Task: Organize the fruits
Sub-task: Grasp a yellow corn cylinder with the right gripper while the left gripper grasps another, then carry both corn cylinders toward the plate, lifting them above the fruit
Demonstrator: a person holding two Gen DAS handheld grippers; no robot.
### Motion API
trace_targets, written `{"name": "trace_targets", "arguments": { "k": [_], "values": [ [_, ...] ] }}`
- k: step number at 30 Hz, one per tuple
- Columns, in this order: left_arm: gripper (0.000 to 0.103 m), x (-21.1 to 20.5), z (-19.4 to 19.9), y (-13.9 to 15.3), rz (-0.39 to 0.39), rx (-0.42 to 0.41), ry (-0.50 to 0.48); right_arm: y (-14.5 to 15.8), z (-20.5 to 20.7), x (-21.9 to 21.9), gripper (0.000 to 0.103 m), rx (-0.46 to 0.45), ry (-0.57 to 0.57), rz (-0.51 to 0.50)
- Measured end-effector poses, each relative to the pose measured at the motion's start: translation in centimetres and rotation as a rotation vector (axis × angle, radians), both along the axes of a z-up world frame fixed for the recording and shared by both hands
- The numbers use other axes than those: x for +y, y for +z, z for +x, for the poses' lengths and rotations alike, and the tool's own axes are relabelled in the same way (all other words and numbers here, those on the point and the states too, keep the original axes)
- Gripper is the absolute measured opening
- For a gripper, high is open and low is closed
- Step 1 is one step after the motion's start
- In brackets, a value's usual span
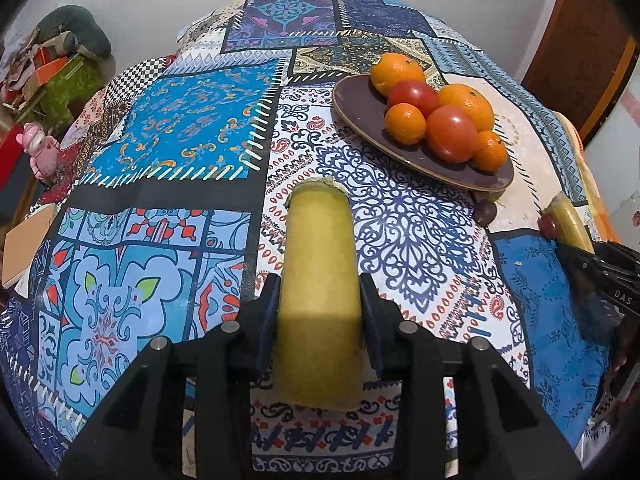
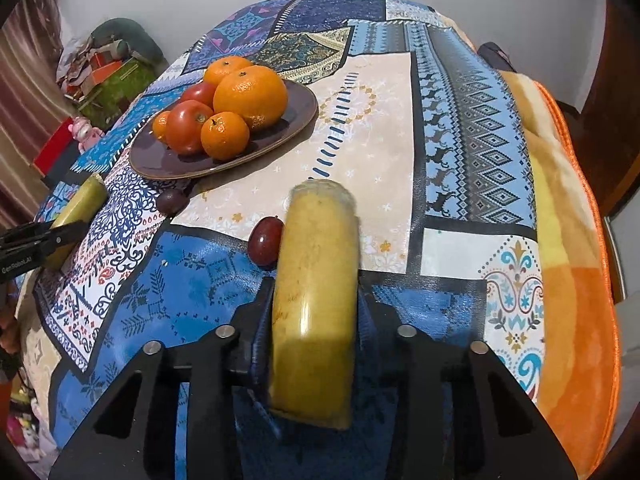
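My left gripper (image 1: 320,300) is shut on a yellow banana piece (image 1: 318,280) held above the patterned tablecloth. My right gripper (image 2: 316,300) is shut on another yellow banana piece (image 2: 316,300). A dark plate (image 1: 360,108) holds oranges (image 1: 466,106) and tomatoes (image 1: 452,134); it also shows in the right wrist view (image 2: 296,116). Two dark red grapes lie loose on the cloth near the plate: one (image 2: 264,240) just left of my right banana piece, one (image 2: 172,202) by the plate's rim. The right gripper shows at the left view's right edge (image 1: 576,240).
The patchwork tablecloth (image 1: 180,128) covers the table. An orange blanket (image 2: 576,300) hangs over the right edge. A pink toy (image 1: 40,152) and piled clutter (image 1: 60,64) sit off the left side. A wooden door (image 1: 580,40) stands at far right.
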State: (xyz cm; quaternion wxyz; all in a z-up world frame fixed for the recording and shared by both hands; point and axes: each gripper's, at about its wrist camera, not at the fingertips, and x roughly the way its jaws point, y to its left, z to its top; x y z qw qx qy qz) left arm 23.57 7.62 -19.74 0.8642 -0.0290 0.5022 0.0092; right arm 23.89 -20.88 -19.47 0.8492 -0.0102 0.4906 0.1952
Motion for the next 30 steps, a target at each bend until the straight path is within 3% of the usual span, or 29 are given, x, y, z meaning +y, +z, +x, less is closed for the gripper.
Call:
{"name": "trace_targets", "arguments": {
  "k": [13,19,30],
  "values": [
    [0.038,-0.8,0.0,3.2,0.028,-0.076,-0.034,3.1,0.0,-1.0,0.035,-0.083,-0.014,0.036],
    [0.034,-1.0,0.4,1.9,0.041,-0.016,-0.054,3.3,0.1,-0.5,0.035,-0.085,0.002,0.045],
    [0.037,-0.8,1.3,-0.4,0.018,0.038,-0.063,3.4,0.3,-0.8,0.035,-0.078,-0.008,0.060]
  ]
}}
